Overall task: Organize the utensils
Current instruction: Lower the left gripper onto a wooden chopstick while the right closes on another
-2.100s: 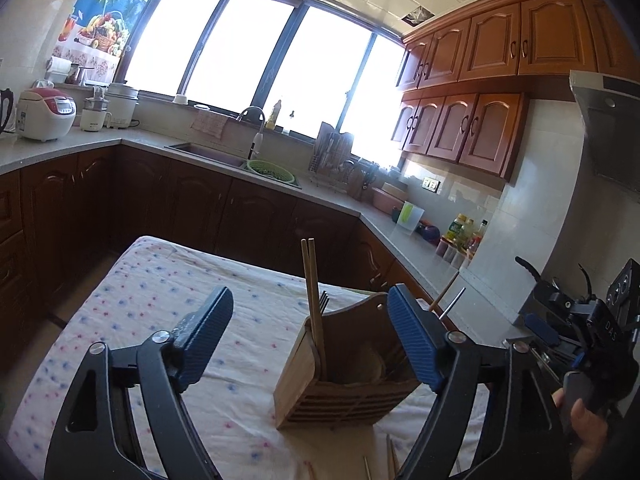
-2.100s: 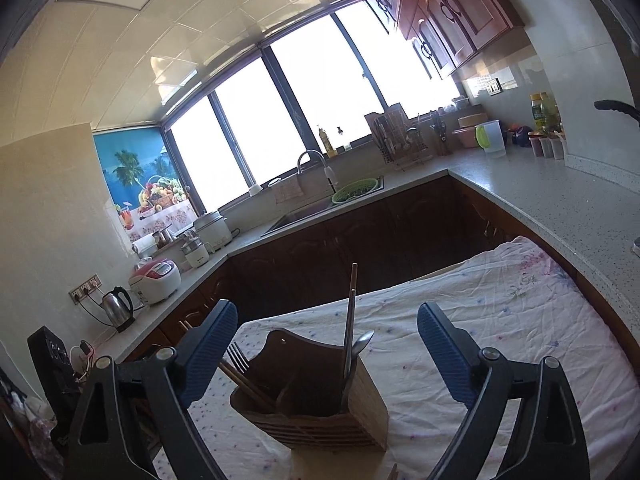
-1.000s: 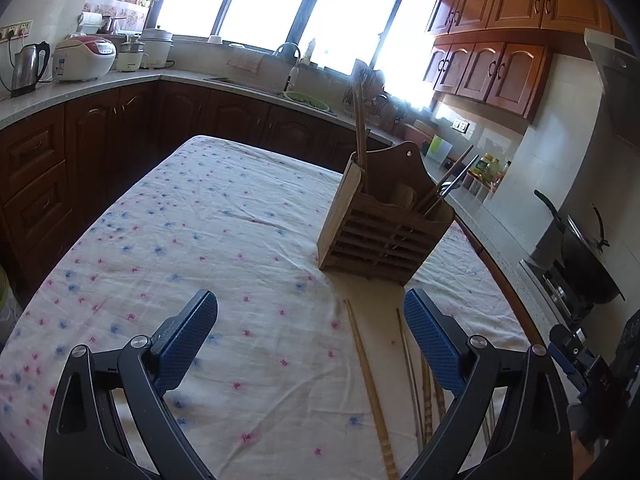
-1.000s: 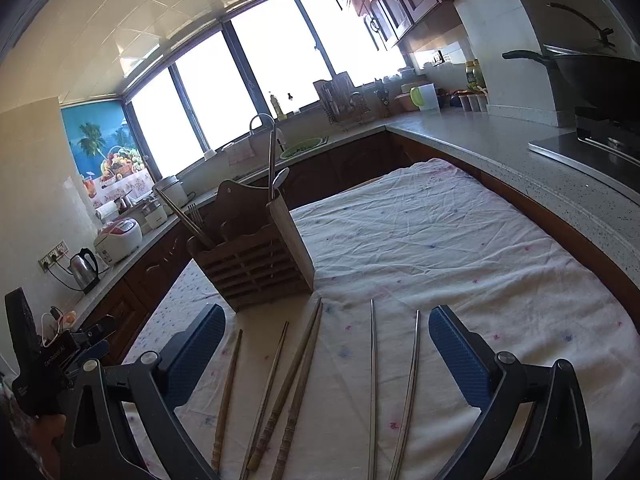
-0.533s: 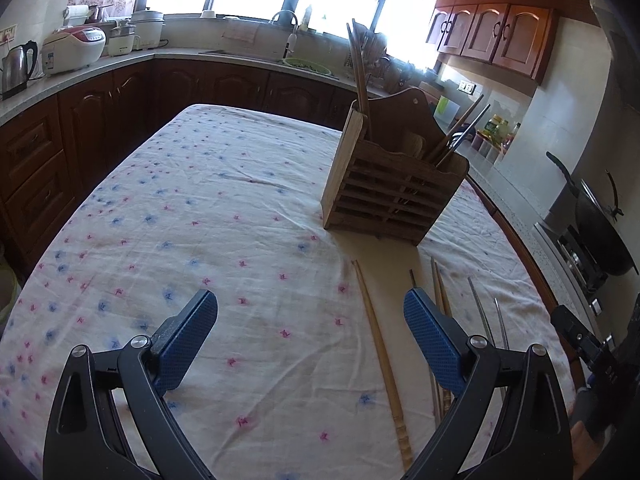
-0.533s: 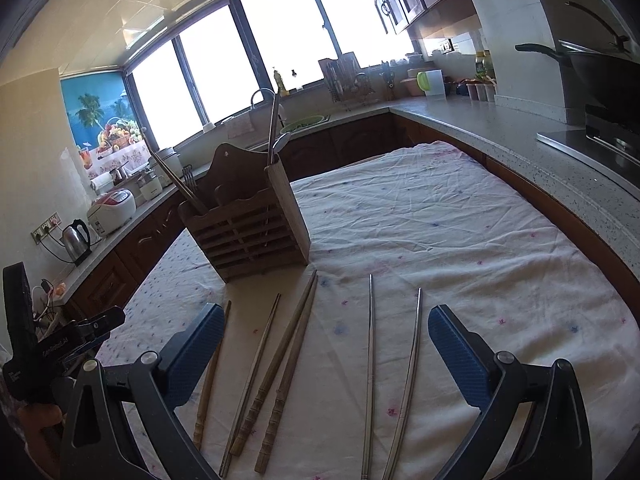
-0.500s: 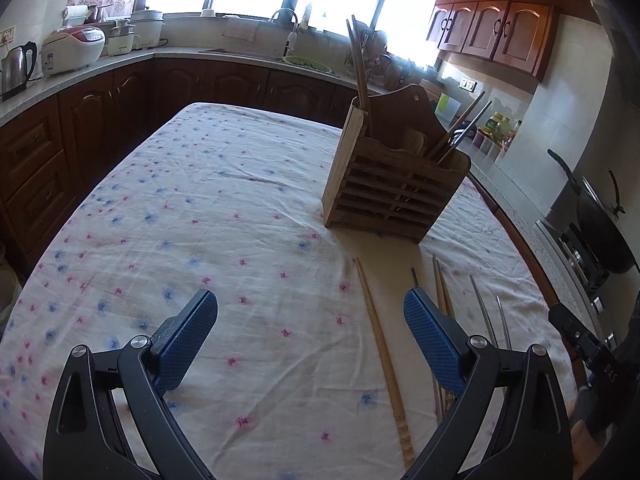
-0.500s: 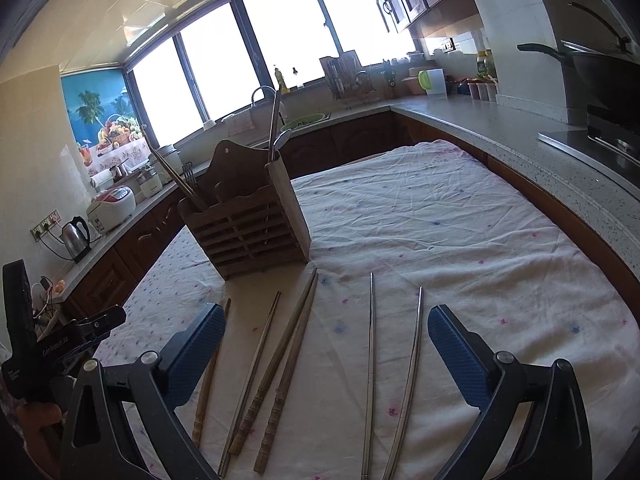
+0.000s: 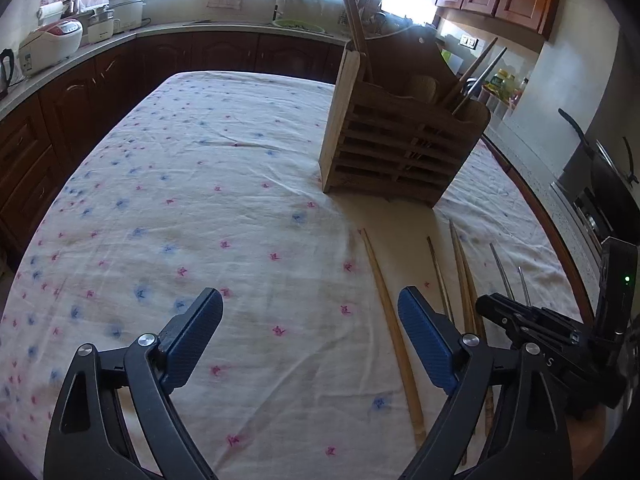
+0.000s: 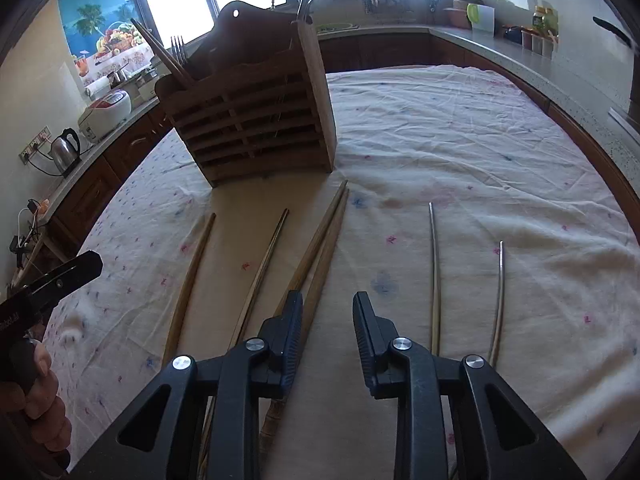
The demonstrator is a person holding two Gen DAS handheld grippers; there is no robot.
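Little writing legible: a pale "S" on the black body of the other gripper at the right edge of the left wrist view, and part of a white word on the black device at the left edge of the right wrist view, too cut off to read.

Wooden utensil holder (image 10: pixel 256 116) slatted, brown, upright on the flowered tablecloth (image 9: pixel 192 208); chopsticks, a fork and a metal handle sticking out of its top. On the cloth just in front of it, six loose chopsticks side by side, tips toward the holder: a pale wooden one (image 10: pixel 188 280), a thin dark one (image 10: pixel 260 276), a thicker brown pair (image 10: pixel 320 252) touching each other, then two metal ones (image 10: pixel 434 272), apart from each other.

Left gripper (image 9: pixel 310 334) wide apart, closing slightly, nothing between the blue pads, bare cloth beneath. Right gripper (image 10: pixel 327 320) narrowing fast, a small gap left, nothing gripped; left pad just over the brown pair.
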